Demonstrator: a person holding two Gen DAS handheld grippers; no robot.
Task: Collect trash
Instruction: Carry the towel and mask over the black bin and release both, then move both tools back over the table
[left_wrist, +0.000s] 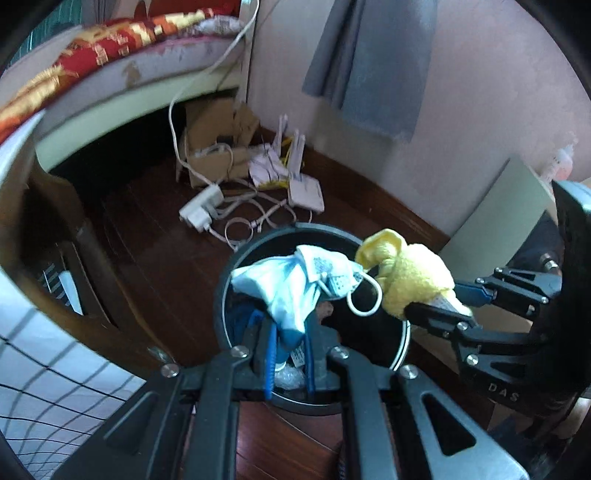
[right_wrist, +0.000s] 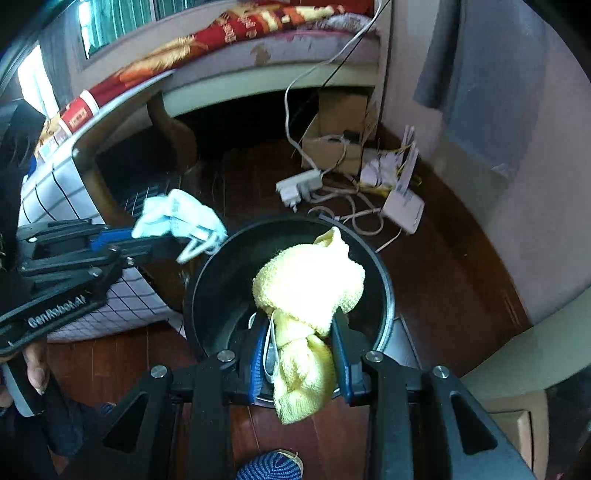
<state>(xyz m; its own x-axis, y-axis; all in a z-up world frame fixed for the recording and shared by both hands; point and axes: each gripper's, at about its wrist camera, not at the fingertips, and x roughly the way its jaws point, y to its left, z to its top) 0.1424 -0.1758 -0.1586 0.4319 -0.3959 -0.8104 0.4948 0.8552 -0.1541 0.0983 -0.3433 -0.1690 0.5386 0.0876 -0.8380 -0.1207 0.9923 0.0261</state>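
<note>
A round black trash bin (left_wrist: 400, 339) (right_wrist: 207, 280) stands on the dark wood floor. My left gripper (left_wrist: 290, 347) is shut on a crumpled light-blue face mask (left_wrist: 295, 280), held over the bin's mouth; its white ear loop hangs free. From the right wrist view the left gripper (right_wrist: 159, 242) and the mask (right_wrist: 177, 218) sit just left of the bin's rim. My right gripper (right_wrist: 301, 343) is shut on a bunched yellow cloth (right_wrist: 310, 288) above the bin's opening. The left wrist view shows the right gripper (left_wrist: 439, 302) with the cloth (left_wrist: 410, 273) over the bin's right rim.
Behind the bin lie a white power strip (left_wrist: 201, 208), tangled cables, a white router (left_wrist: 304, 192) and an open cardboard box (left_wrist: 218, 147) against the pink wall. A bed with a red patterned blanket (left_wrist: 110, 48) is at the back left. A grid-patterned surface (right_wrist: 122, 295) borders the bin's left side.
</note>
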